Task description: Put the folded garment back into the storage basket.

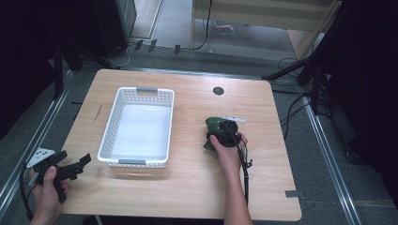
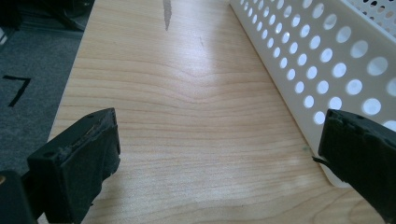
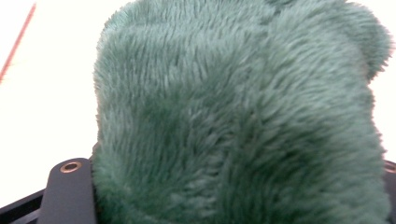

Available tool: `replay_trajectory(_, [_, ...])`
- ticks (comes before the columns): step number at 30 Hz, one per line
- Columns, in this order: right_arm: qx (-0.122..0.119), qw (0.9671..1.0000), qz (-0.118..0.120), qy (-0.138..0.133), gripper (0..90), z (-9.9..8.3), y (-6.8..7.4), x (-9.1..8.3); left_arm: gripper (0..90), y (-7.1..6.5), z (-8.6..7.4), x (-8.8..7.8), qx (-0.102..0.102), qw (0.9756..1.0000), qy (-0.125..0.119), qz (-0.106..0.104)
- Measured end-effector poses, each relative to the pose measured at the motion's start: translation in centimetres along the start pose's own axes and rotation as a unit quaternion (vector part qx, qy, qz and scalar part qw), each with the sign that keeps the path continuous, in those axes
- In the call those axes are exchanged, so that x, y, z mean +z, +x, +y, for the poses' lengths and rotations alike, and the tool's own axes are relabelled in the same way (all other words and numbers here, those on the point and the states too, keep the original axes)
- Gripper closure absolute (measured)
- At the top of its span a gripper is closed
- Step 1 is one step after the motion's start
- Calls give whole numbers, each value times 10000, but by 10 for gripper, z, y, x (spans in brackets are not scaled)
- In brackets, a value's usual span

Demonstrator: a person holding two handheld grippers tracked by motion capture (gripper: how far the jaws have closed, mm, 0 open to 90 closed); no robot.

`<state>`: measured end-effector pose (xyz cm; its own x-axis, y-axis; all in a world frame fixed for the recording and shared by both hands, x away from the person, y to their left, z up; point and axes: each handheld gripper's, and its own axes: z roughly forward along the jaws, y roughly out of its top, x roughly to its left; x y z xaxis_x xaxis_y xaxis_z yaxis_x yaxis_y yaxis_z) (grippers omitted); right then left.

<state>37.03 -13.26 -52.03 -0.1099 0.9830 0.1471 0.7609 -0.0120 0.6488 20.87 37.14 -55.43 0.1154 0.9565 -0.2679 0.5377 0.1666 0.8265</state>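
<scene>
right gripper (image 1: 220, 133) jaws grip green plush toy (image 3: 238, 116); left gripper (image 1: 70, 166) jaws apart

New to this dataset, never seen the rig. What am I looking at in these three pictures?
No robot here: a person holds a two-jaw hand-held gripper in each hand at a wooden table.

The high view comes from a fixed camera above the person's side, looking down. The other two come from cameras riding on each gripper, looking along its black jaws.

On the table stands an empty white perforated basket. The left hand-held gripper hovers at the table's near left corner beside the basket, jaws wide apart with nothing between them.

The right hand-held gripper is at a green plush toy right of the basket; in its own view the fur sits between the jaws, so it looks gripped.
</scene>
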Motion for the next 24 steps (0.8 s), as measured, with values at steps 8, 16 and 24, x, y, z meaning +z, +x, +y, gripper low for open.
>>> replay_trajectory(8, [61, 9997, 102, -213, 265, 5, 6, -14, 0, 0, 0, 0, -1, 10000, -6, -1])
replay_trajectory(16, [165, 9992, 112, -339, 264, 16, 12, -29, 0, 0, 0, 0, 5, 10000, -10, 2])
replay_trajectory(24, [124, 9983, 166, -542, 258, 25, 26, -45, 0, 0, 0, 0, 14, 10000, -30, -2])
